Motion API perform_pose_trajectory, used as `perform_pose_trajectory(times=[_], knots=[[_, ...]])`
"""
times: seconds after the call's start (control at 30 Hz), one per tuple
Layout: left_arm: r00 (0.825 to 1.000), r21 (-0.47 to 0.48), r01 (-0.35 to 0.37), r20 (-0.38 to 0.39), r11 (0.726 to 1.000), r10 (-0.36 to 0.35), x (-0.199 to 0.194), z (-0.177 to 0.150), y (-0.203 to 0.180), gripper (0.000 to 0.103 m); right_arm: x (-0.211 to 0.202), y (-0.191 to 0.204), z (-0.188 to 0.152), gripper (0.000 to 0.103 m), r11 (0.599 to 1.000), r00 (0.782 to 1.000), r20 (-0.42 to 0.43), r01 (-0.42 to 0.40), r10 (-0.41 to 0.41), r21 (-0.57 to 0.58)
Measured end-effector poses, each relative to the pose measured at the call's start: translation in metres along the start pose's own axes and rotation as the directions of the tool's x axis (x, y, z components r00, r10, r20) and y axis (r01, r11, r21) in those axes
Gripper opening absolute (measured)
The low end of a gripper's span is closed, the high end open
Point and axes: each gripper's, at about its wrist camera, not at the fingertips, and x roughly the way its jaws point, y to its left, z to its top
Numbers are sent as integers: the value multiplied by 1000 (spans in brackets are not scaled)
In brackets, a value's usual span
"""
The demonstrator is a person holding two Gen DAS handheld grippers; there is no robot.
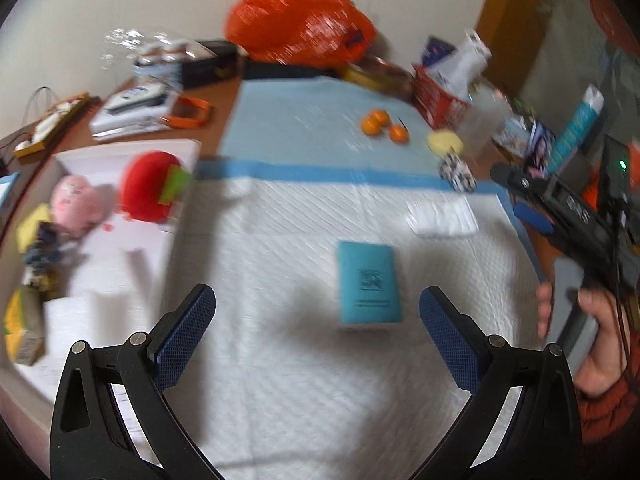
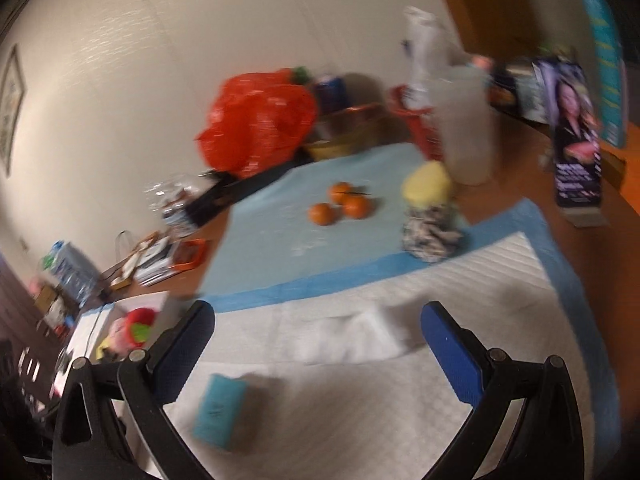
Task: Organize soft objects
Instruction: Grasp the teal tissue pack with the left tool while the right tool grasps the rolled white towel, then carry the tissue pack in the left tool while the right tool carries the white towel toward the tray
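A teal soft pack point(image 1: 368, 282) lies flat on the white quilted pad point(image 1: 280, 400), just beyond and between the fingers of my left gripper point(image 1: 320, 336), which is open and holds nothing. At the left, a white box point(image 1: 120, 280) contains a red plush point(image 1: 150, 186), a pink plush point(image 1: 78, 204) and other small soft items. My right gripper point(image 2: 318, 350) is open and empty above the pad. The teal pack point(image 2: 220, 414) lies by its left finger, and a folded white cloth point(image 2: 352, 336) lies just ahead. A yellow soft lump point(image 2: 426, 184) rests on a black-and-white patterned bundle point(image 2: 430, 232).
Three oranges point(image 2: 340, 202) sit on the light blue sheet point(image 2: 280, 240). Behind them are an orange plastic bag point(image 2: 256, 128), a translucent jar point(image 2: 466, 124), a red basket point(image 1: 438, 100) and boxes. Books and an orange-handled item point(image 1: 188, 114) lie at the back left. A hand point(image 1: 596, 340) holds the right gripper.
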Motion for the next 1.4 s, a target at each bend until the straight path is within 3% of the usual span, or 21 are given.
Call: perform_pose_trajectory(times=[0.13, 0.27, 0.43, 0.53, 0.57, 0.6, 0.67, 0.8, 1.1, 1.27, 1.4], knots=[[999, 43, 16, -43, 999, -14, 27, 0, -24, 103, 17, -21, 1, 103, 999, 998, -44, 46, -46, 4], [997, 67, 1, -77, 998, 4, 52, 3, -37, 103, 39, -1, -8, 103, 995, 995, -96, 22, -31, -93], [990, 83, -57, -124, 995, 67, 75, 1, -43, 99, 68, 20, -17, 103, 976, 985, -135, 81, -109, -201], [987, 97, -62, -142, 993, 75, 83, -3, -45, 74, 84, 19, -23, 103, 969, 969, -198, 99, -145, -225], [987, 101, -60, -144, 993, 74, 85, -5, -45, 56, 87, 18, -25, 103, 968, 966, -209, 101, -151, -232], [988, 113, -73, -130, 991, 87, 85, -7, -46, 51, 89, 17, -27, 103, 965, 963, -217, 108, -162, -240], [990, 116, -50, -123, 992, 65, 83, -9, -46, 51, 87, 16, -31, 87, 957, 964, -196, 123, -177, -262], [994, 107, -36, -96, 994, 47, 76, -11, -45, 51, 78, 17, -28, 77, 953, 971, -174, 113, -166, -282], [999, 97, -34, 41, 995, 31, 22, 3, -47, 51, 22, 30, 1, 76, 979, 998, -34, 49, -57, -196], [990, 72, -44, 135, 996, 34, -19, 15, -42, 51, -16, 51, 16, 76, 975, 998, 60, -8, 22, -222], [981, 44, -61, 186, 997, 52, -47, 20, -34, 51, -39, 70, 17, 77, 968, 992, 82, -75, 97, -238]])
